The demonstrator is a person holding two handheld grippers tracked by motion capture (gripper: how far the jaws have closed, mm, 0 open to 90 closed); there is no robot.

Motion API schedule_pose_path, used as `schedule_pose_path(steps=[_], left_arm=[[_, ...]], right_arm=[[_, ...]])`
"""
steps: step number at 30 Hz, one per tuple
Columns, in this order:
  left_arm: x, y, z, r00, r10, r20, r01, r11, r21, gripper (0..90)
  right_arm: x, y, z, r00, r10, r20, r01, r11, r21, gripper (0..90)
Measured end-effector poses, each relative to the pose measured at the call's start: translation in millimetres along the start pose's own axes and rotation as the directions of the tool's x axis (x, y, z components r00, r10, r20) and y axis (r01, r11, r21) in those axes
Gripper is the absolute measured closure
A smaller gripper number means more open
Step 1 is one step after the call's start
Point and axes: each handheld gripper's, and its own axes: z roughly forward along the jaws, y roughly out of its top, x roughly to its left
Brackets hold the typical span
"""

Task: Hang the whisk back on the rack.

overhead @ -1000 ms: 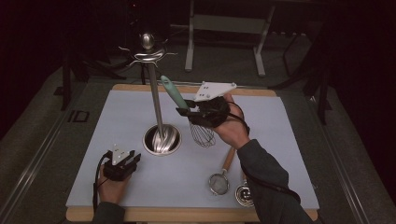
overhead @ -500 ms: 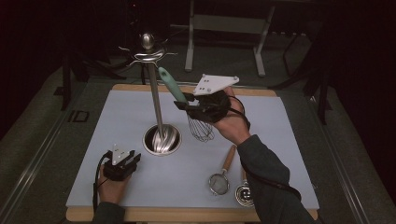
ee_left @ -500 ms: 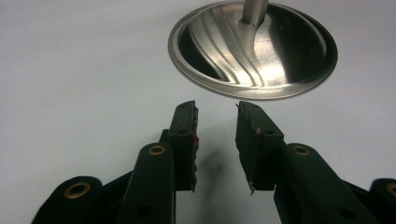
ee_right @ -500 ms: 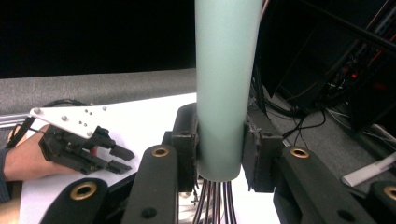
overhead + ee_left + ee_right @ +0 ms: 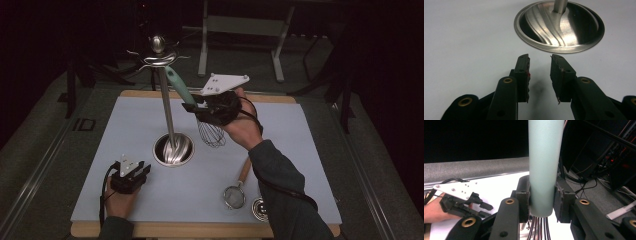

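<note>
Whisk (image 5: 545, 165) clamped by right gripper (image 5: 541, 195); hook contact seemingly unclear overhead.

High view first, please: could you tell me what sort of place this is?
Probably a lab recording bench, not a kitchen: a white mat on a board, a utensil stand with whisk, and dark cabled equipment behind.

A dim room surrounds the pale table (image 5: 300, 145), with grey carpet (image 5: 40, 150) and metal frame legs (image 5: 240, 30) behind.
</note>
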Motion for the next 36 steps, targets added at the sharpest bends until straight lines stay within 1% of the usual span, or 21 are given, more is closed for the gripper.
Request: schedule_pose_path(steps=[1, 6, 10, 14, 15, 19, 25, 28, 29, 36], left_arm=[[0.0, 0.0, 0.0, 1.0000, 0.000, 0.000, 0.000, 1.0000, 0.000, 68.6], [-0.1, 0.0, 0.0, 1.0000, -0.001, 0.000, 0.001, 1.0000, -0.001, 68.6], [-0.2, 0.0, 0.1, 1.0000, -0.002, 0.000, 0.002, 1.0000, -0.002, 68.6], [-0.1, 0.0, 0.1, 1.0000, -0.003, 0.000, 0.003, 1.0000, -0.002, 68.6], [-0.2, 0.0, 0.1, 1.0000, -0.002, -0.002, 0.002, 1.0000, -0.002, 68.6], [-0.2, 0.0, 0.1, 1.0000, -0.002, -0.002, 0.002, 1.0000, -0.002, 68.6], [-0.1, 0.0, 0.2, 1.0000, -0.004, -0.002, 0.004, 1.0000, -0.003, 68.6], [0.0, 0.0, 0.1, 1.0000, -0.002, -0.002, 0.002, 1.0000, -0.001, 68.5], [0.0, 0.0, 0.2, 1.0000, -0.003, -0.003, 0.003, 1.0000, -0.001, 68.5], [-0.1, 0.0, 0.1, 1.0000, -0.002, -0.005, 0.002, 1.0000, 0.000, 68.4]], right_arm=[[-0.1, -0.1, 1.2, 1.0000, 0.007, 0.000, -0.007, 1.000, 0.003, 69.1], [0.5, 0.6, 5.6, 1.0000, 0.008, 0.003, -0.008, 1.000, 0.003, 69.1], [0.2, 1.5, 9.6, 0.9998, 0.017, 0.010, -0.018, 1.000, 0.003, 69.1], [3.7, 2.2, 16.7, 0.9997, 0.018, 0.019, -0.018, 1.000, 0.025, 69.0], [5.0, 2.5, 19.9, 0.9995, 0.029, 0.013, -0.030, 0.999, 0.026, 68.9], [6.3, 2.9, 24.1, 0.9991, 0.039, 0.019, -0.040, 0.999, 0.027, 68.1], [8.7, 3.8, 26.6, 0.9992, 0.034, 0.022, -0.034, 0.999, 0.026, 66.2], [11.0, 4.0, 26.9, 0.9995, 0.030, 0.009, -0.030, 0.999, 0.031, 65.2], [12.7, 4.6, 26.4, 0.9998, 0.020, 0.001, -0.020, 0.999, 0.030, 64.5], [15.3, 6.9, 24.4, 0.9999, 0.011, -0.010, -0.011, 1.000, 0.027, 63.9]])
